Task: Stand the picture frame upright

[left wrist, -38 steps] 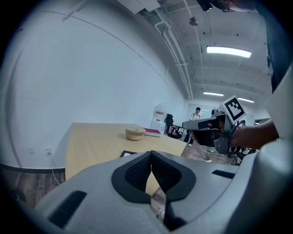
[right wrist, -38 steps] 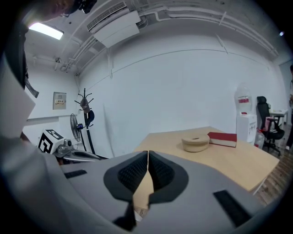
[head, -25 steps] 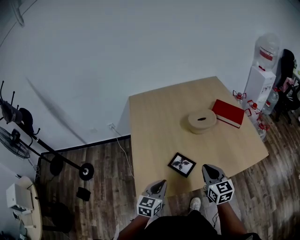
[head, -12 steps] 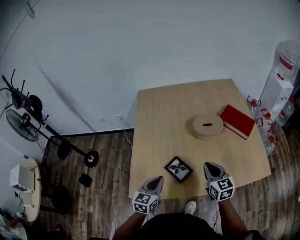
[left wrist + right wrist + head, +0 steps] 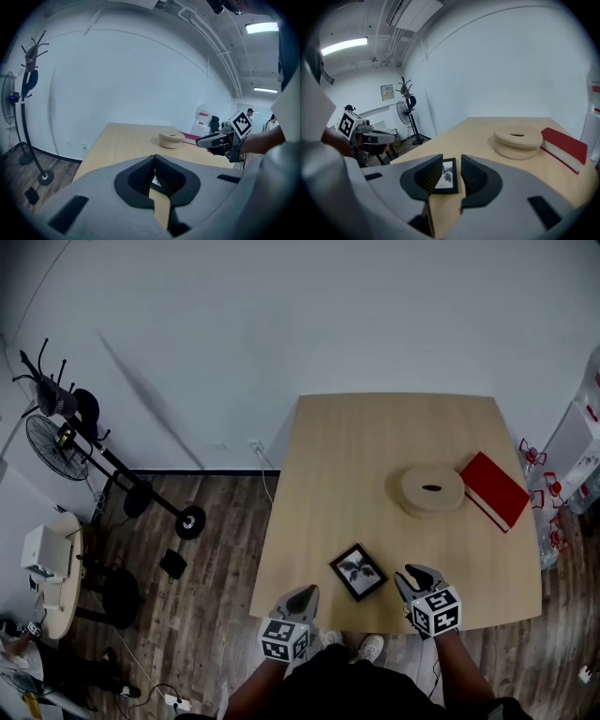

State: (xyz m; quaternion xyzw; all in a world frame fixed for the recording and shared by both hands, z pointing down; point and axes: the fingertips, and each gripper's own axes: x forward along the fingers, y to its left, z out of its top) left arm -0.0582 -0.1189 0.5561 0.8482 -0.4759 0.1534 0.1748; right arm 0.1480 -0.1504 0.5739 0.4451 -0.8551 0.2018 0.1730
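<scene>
Two tools in play, one change: the jaws of the right hand-held gripper (image 5: 413, 575) are opening, now part-way apart with nothing between the pads. Its own view looks straight through the gap at the picture frame (image 5: 357, 571), which lies flat, face up and turned cornerwise on the worktop (image 5: 375, 456), on the near side of the round wooden box (image 5: 432, 490) and apart from it. Red book (image 5: 494, 489) sits just beside that box on its far-right side, out of the way. The left hand-held gripper (image 5: 302, 594) is off the near-left of the box, at the worktop's front edge, with jaws drawn nearly together and empty; the thin slit between them shows only worktop, as far as that view lets me judge. Reading: the opening jaws look like preparation for a pinch on the frame's edge, so the task is at its very start, with the frame untouched and not yet raised. Against a second ago: the right jaws were closed tight then. The frame has not shifted from its spot near the box, both tools have stayed low at the front edge, and the head view has swung so the worktop sits squarer.
</scene>
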